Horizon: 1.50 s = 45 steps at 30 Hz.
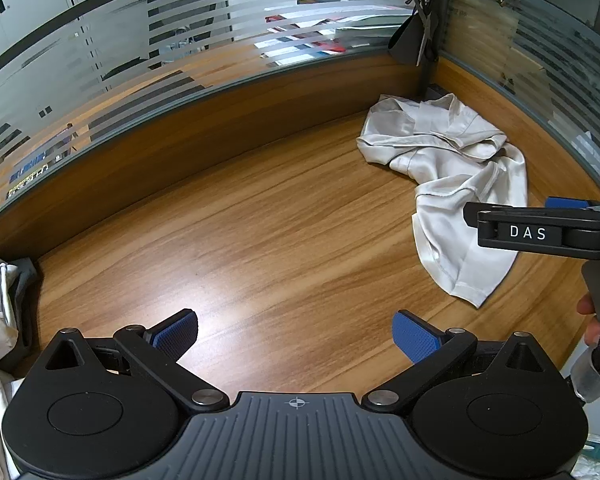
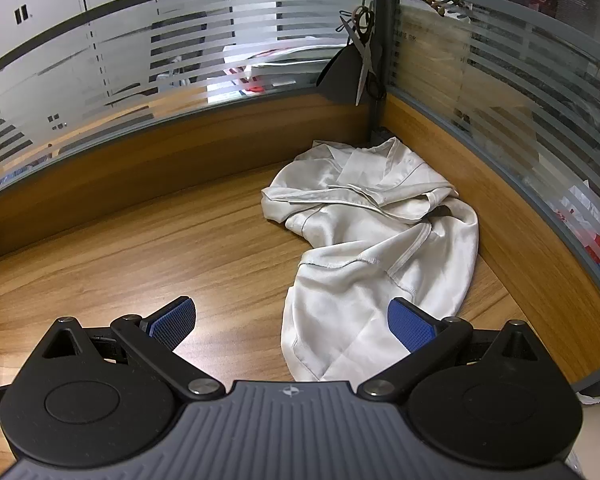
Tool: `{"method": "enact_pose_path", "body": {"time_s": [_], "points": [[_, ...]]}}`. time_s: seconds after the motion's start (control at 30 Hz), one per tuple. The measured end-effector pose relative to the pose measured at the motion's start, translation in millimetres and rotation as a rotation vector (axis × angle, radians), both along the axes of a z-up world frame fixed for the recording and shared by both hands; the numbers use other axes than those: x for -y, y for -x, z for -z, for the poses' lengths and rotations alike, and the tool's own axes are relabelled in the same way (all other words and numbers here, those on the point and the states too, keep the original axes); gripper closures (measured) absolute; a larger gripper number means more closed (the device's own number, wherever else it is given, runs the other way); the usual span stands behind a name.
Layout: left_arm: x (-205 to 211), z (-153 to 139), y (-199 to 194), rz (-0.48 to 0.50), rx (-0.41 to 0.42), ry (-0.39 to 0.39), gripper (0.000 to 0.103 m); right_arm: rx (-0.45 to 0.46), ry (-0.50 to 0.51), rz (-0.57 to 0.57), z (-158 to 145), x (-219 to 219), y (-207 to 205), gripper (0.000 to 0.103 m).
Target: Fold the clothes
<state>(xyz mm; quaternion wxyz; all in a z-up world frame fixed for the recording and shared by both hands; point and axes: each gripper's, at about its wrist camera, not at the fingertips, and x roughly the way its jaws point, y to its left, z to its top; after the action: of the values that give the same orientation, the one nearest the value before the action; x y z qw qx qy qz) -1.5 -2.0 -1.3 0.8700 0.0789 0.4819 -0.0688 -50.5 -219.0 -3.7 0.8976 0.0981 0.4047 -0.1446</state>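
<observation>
A pale cream garment (image 2: 364, 248) lies crumpled on the wooden surface (image 2: 140, 248), pushed toward the far right corner where the two partition walls meet. The cloth looks smooth and faintly glossy, like satin, with stitched hems and a raw, overlocked seam running across its middle. Its upper part is bunched in flat overlapping folds, and a longer lobe trails toward the near edge, ending in a rounded hem.

The right gripper (image 2: 292, 322) hangs above that near lobe with its jaws spread wide; its right blue pad (image 2: 410, 326), textured with a fine grid, sits over the fabric, though I cannot tell whether it touches. The left pad is over bare wood. From the left wrist view the same gripper shows side-on as a black bar lettered "DAS" (image 1: 528, 233) above the cloth's right edge, with fingers of a hand (image 1: 588, 316) behind it.

The left gripper (image 1: 296, 334) is well apart from the garment, over open wood, its jaws spread too and holding nothing.

The surface is warm brown laminate with streaky grain and a soft glare. A wood-faced partition (image 2: 180, 140) topped by frosted, striped glass curves round it. On the corner post hang scissors (image 2: 364, 60) beside a dark cone-shaped holder (image 2: 340, 76). At the far left edge lies a heap of more pale and grey cloth (image 1: 0, 300).
</observation>
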Motion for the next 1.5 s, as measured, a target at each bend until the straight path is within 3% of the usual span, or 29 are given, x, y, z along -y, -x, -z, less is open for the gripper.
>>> {"method": "enact_pose_path", "body": {"time_s": [0.43, 0.73, 1.0, 1.1, 1.23, 1.3, 1.37, 1.43, 1.5], "points": [[-8, 6, -9, -0.031, -0.02, 0.016, 0.0, -0.036, -0.025, -0.003, 12, 4, -9, 0.0], [-25, 14, -14, -0.064, -0.018, 0.027, 0.0, -0.109, 0.026, -0.015, 67, 28, -35, 0.0], [-40, 24, -17, -0.101, -0.02, 0.019, 0.0, -0.118, 0.029, -0.005, 112, 58, -72, 0.0], [-47, 28, -18, -0.122, -0.023, 0.017, 0.0, -0.119, 0.036, 0.026, 124, 68, -88, 0.005], [-53, 31, -18, -0.136, -0.019, 0.019, 0.0, -0.128, 0.035, 0.074, 135, 82, -107, 0.021], [-56, 34, -19, -0.141, -0.023, 0.019, 0.0, -0.133, 0.032, 0.089, 140, 89, -113, 0.035], [-59, 36, -19, -0.146, -0.027, 0.021, 0.0, -0.149, 0.017, 0.096, 145, 95, -120, 0.067], [-61, 38, -20, -0.16, -0.029, 0.024, 0.0, -0.155, -0.006, 0.082, 148, 98, -123, 0.091], [-65, 39, -20, -0.179, -0.027, 0.033, 0.0, -0.151, -0.017, 0.06, 148, 96, -122, 0.095]]}}
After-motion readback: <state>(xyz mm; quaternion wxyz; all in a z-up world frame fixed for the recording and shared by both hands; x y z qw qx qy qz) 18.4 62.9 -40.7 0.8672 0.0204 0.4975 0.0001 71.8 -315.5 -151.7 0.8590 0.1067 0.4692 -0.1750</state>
